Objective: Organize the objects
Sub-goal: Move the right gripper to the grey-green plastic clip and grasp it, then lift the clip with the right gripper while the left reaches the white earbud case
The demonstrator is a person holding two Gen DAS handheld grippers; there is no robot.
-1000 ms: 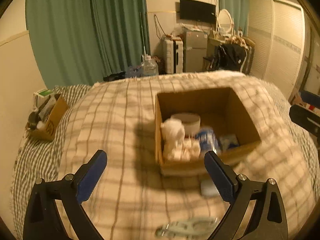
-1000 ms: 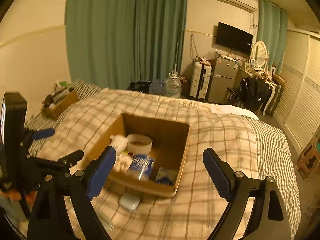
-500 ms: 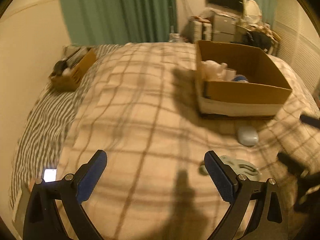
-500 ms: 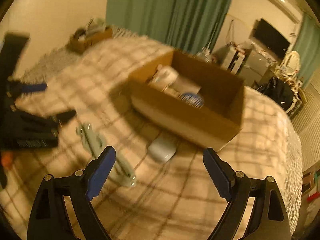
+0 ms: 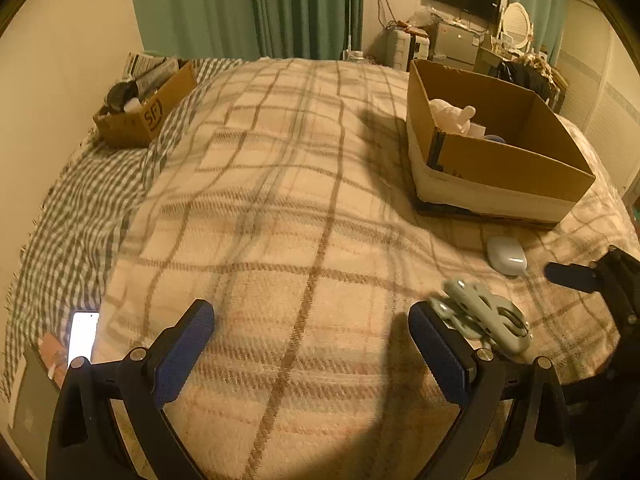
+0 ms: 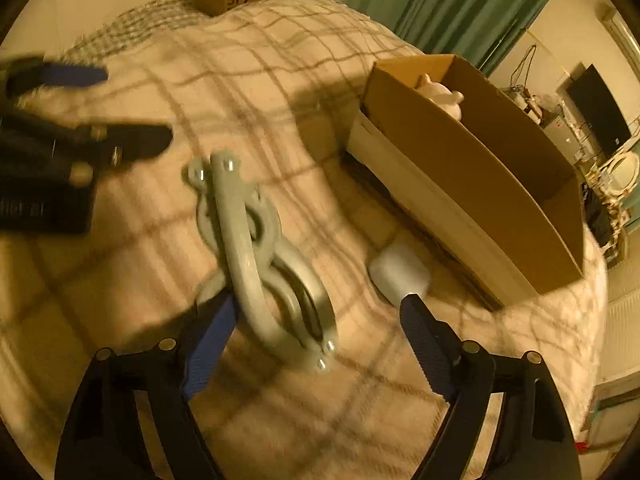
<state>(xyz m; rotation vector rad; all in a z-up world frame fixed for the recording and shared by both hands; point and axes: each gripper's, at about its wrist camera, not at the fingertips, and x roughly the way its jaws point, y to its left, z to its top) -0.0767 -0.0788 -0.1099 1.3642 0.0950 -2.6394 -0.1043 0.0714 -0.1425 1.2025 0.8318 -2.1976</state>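
A pale grey-green hand grip exerciser [image 6: 260,256] lies on the plaid blanket, and it also shows in the left wrist view [image 5: 484,316]. My right gripper [image 6: 316,332] is open, low over its near end, which lies between the fingers. A small white case [image 6: 400,276] lies beside it, in front of the open cardboard box [image 6: 472,184], which holds a white plush toy [image 5: 452,116]. My left gripper [image 5: 312,348] is open and empty over bare blanket, left of the exerciser.
A second small cardboard box [image 5: 148,108] with clutter sits at the far left of the bed. A lit phone [image 5: 82,336] lies at the bed's left edge. Green curtains, a TV and furniture stand beyond the bed.
Both grippers have dropped and pulled back from the box. The right gripper has come down over the exerciser; the left has swung left over bare blanket.
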